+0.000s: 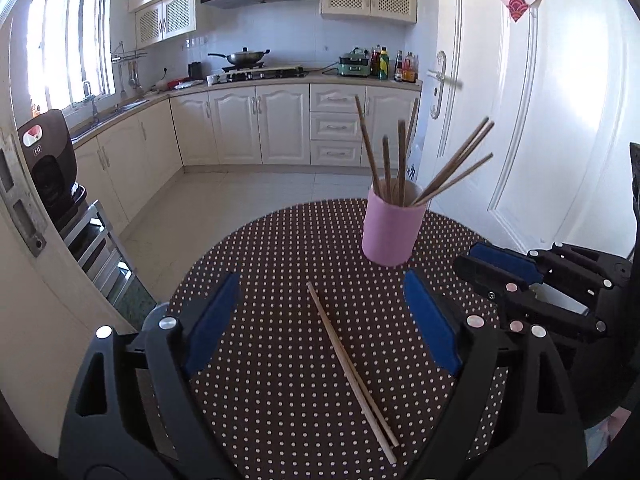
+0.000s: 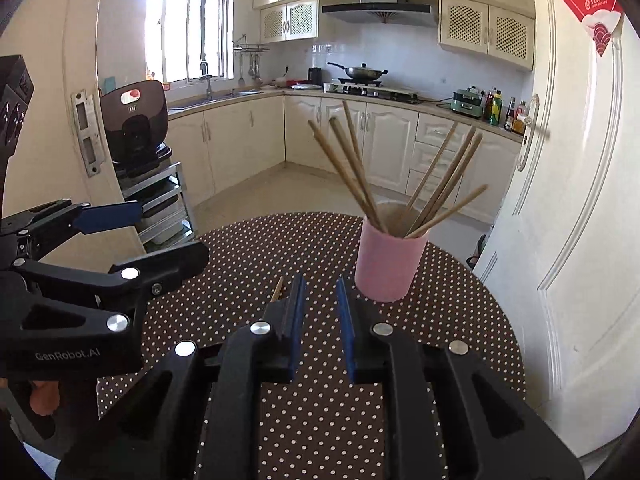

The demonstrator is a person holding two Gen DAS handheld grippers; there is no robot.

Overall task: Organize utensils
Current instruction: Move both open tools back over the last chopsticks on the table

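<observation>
A round table in brown white-dotted cloth (image 1: 280, 248) bore a pink cylindrical holder (image 1: 392, 228) of brown chopsticks. A pale wooden chopstick pair (image 1: 352, 372) was left loose before it. The left gripper (image 1: 320, 316) was spread wide above the pair, apparently poised for pickup, calling for lowering and closing; the right gripper (image 2: 320, 312) was held nearly closed, empty.

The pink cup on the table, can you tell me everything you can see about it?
The pink cup is a plain round holder with straight sides, no handle, and an open top; it looks smooth and matte. It stands upright on the brown polka-dot tablecloth, toward the far side of the round table. Several long brown chopsticks stick out of it, fanning left and right and leaning on its rim. Nothing else touches it: the two loose chopsticks lie apart in front of it, nearer the camera.
</observation>
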